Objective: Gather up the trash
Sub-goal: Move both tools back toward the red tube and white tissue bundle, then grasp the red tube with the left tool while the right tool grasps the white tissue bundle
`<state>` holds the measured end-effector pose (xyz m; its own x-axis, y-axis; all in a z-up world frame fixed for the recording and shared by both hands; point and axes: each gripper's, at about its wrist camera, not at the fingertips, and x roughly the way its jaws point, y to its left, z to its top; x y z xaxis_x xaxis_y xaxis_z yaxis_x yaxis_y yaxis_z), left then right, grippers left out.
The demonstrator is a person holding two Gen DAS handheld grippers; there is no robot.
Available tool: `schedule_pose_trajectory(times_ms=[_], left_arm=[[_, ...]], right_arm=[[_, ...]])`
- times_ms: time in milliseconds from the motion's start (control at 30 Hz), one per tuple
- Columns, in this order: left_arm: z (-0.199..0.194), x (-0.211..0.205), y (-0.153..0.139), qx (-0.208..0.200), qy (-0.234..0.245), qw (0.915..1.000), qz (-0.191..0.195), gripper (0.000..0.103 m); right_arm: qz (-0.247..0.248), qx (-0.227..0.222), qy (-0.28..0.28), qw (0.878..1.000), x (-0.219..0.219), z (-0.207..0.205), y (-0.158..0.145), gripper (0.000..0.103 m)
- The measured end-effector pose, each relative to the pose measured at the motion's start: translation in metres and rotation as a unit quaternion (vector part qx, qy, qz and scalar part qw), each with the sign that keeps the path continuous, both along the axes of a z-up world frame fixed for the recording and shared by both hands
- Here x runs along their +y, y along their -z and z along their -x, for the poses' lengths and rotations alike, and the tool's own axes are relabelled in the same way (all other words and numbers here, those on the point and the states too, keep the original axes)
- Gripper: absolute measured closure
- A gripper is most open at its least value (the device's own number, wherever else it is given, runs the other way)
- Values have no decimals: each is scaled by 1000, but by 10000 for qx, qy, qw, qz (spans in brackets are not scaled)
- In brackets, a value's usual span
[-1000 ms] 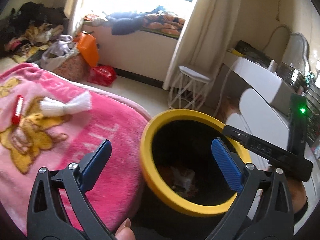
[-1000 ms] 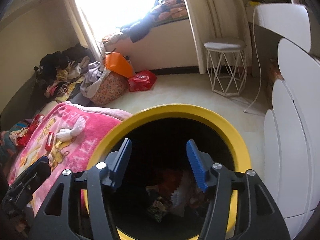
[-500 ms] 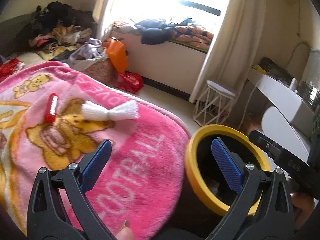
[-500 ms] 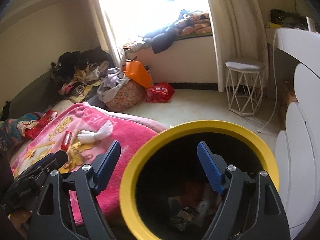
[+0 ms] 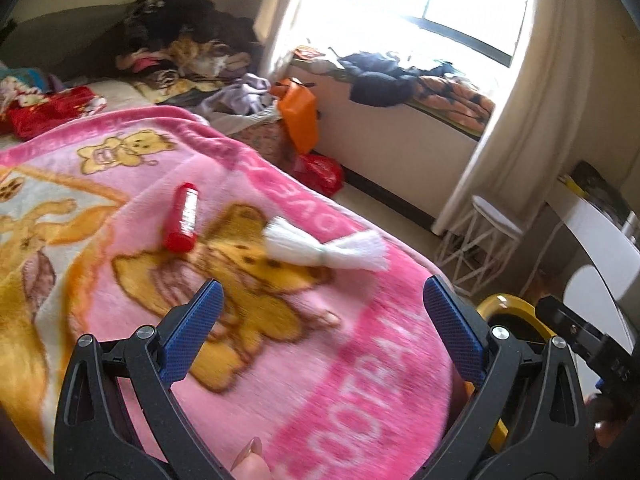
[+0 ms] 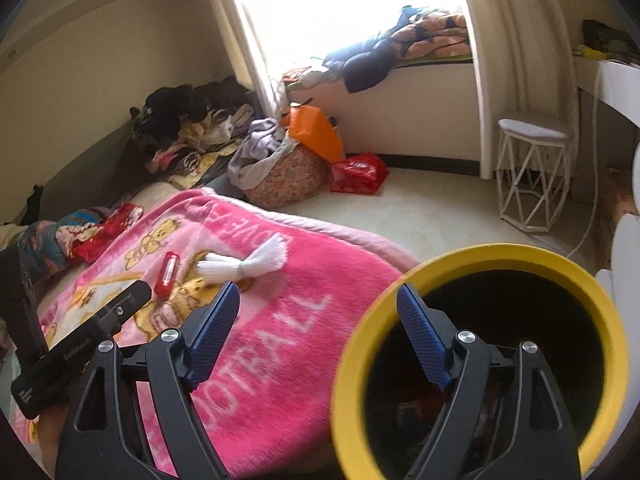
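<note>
Showing bin [image 6: 476,360] interior: right wrist view only.

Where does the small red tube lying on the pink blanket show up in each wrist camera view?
Left wrist: small red tube lies upper left of centre, on the pink teddy-bear blanket.
Right wrist: it lies left of centre, beyond the left finger.
Shared landmark: white tassel-like bundle, just right of the tube in both.

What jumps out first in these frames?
The pink blanket fills the foreground, with a red tube and a white tassel lying side by side on it. At the blanket's right edge stands a yellow-rimmed bin, dark inside.
</note>
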<state>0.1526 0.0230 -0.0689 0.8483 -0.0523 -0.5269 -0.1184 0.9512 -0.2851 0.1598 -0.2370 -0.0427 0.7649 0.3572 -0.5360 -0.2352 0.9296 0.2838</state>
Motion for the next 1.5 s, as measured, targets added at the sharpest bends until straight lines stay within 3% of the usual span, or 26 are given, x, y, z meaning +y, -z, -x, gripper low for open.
schedule_pose_trajectory(times_ms=[467,800,867,967,1067,1100,1133,1167,1500], left_arm=[[-46,85,21,296,-694,9971,-117,11],[-75,130,54,695,-933,9920,493,11],[-77,130,58,682,-909,9915,627,17],[-82,125,60,668,-845,9923,613,32],[-88,119,64,689,-731,9929,645,48],[-90,117,65,715,-714,9929,631,57],[-91,116,67,736,-703,9928,628,62],[-92,114,68,774,-684,9927,625,73],[-75,98,63,722,-497,9947,531,76]], right_arm=[[463,208,-391,9979,95,-77,20,25],[265,880,-216,9955,104,-134,60,25],[163,1000,-216,9946,105,-142,69,25],[16,1132,-233,9933,106,-150,78,36],[-149,1247,-313,9916,108,-154,84,57],[-211,1269,-363,9910,108,-155,85,73],[-247,1289,-415,9905,108,-155,85,82],[-226,1264,-451,9907,109,-152,85,84],[68,843,-629,9944,104,-105,73,90]])
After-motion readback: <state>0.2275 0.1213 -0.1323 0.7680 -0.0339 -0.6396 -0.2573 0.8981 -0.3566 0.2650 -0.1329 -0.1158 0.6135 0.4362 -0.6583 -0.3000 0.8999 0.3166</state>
